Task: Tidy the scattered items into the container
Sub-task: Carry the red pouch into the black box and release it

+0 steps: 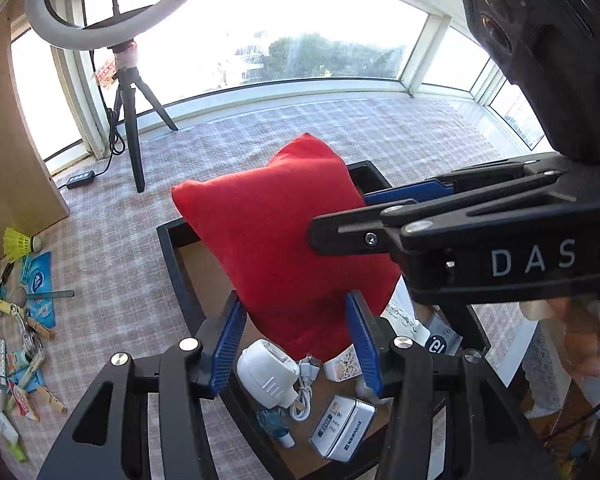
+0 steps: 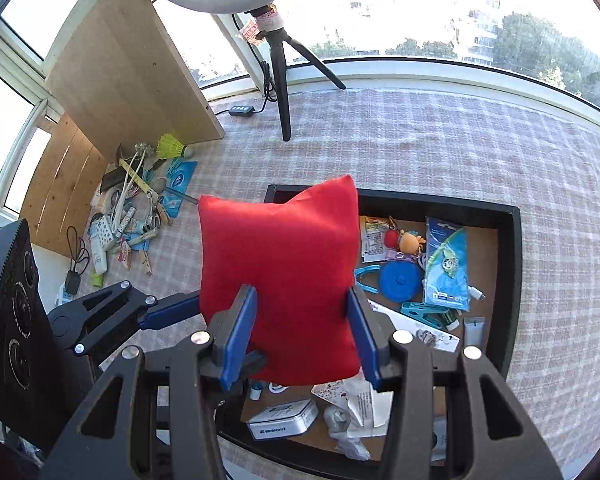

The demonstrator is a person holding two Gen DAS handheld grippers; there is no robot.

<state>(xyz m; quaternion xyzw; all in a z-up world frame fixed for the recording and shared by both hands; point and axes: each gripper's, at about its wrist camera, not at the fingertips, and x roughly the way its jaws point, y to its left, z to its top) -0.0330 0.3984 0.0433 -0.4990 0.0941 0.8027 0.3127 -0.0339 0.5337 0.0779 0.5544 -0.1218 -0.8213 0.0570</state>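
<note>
Carrying the red cushion [image 2: 280, 280] over the black-framed tray [image 2: 514, 280] is the step in hand. In the right wrist view the right gripper [image 2: 302, 332] has its blue pads pressed into the cushion's lower sides, so its jaws are clamped on it, and the cushion stands upright in the centre of the frame above the tray's near left part. In the left wrist view the left gripper [image 1: 296, 344] sits at the bottom centre with its jaws apart; the cushion's lower corner hangs between the pads, which do not seem to press it. The right gripper reaches in from the right of that view and pinches the cushion's edge.

The next move, as I judge it, calls for lowering the cushion into the tray and parting the right jaws. The tray already holds a white charger [image 1: 266, 376], a silver tin [image 1: 340, 428], a blue round case [image 2: 398, 280] and packets, so the cushion will have to land on top of them or in the bare brown patch at the tray's left.

A heap of small items [image 2: 132, 224] at the left of the frame waits on the checked surface [image 2: 420, 140]. The cushion hides much of the tray floor, and whether it touches anything beneath cannot be told. The tray's near rim is cut off behind the gripper bodies.
</note>
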